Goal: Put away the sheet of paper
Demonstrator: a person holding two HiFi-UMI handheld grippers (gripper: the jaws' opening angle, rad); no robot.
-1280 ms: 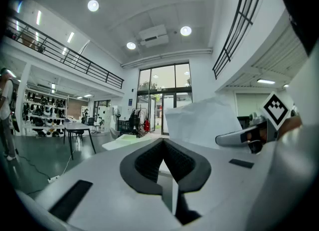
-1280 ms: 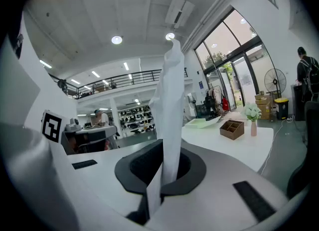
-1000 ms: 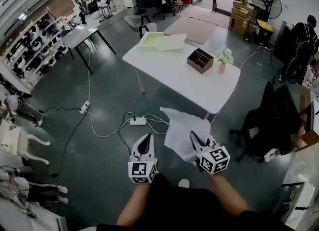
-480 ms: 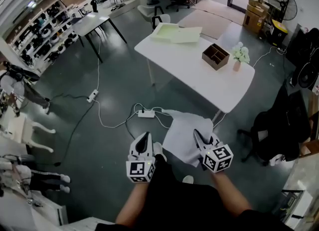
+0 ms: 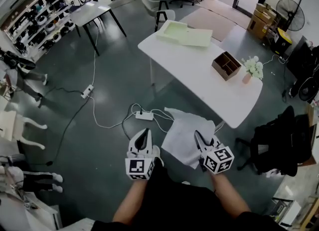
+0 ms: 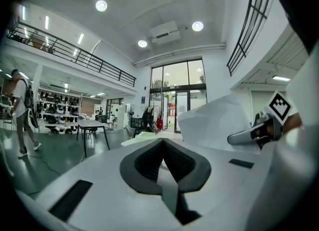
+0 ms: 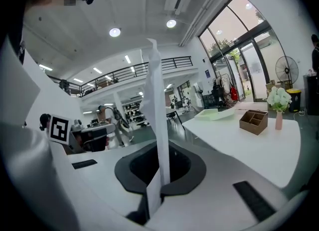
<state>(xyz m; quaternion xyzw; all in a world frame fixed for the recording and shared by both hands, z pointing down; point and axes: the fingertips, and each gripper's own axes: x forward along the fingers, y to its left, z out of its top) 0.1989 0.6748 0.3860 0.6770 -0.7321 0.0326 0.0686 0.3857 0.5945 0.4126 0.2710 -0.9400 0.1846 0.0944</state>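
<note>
My right gripper [image 7: 160,177] pinched the sheet of paper [image 7: 155,90] edge-on; only the head view showed its spread. My left gripper [image 6: 163,148] sat closed, empty.

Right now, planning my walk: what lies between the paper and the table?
Head view: between paper and table, grey floor with cables and a power strip.

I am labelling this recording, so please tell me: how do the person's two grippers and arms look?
The left gripper and the right gripper have white, tapering shells with dark ribbed pads. Each carries a cube with black square markers on white faces. No cables show on them. The forearms are bare; the person wears black clothing.
</note>
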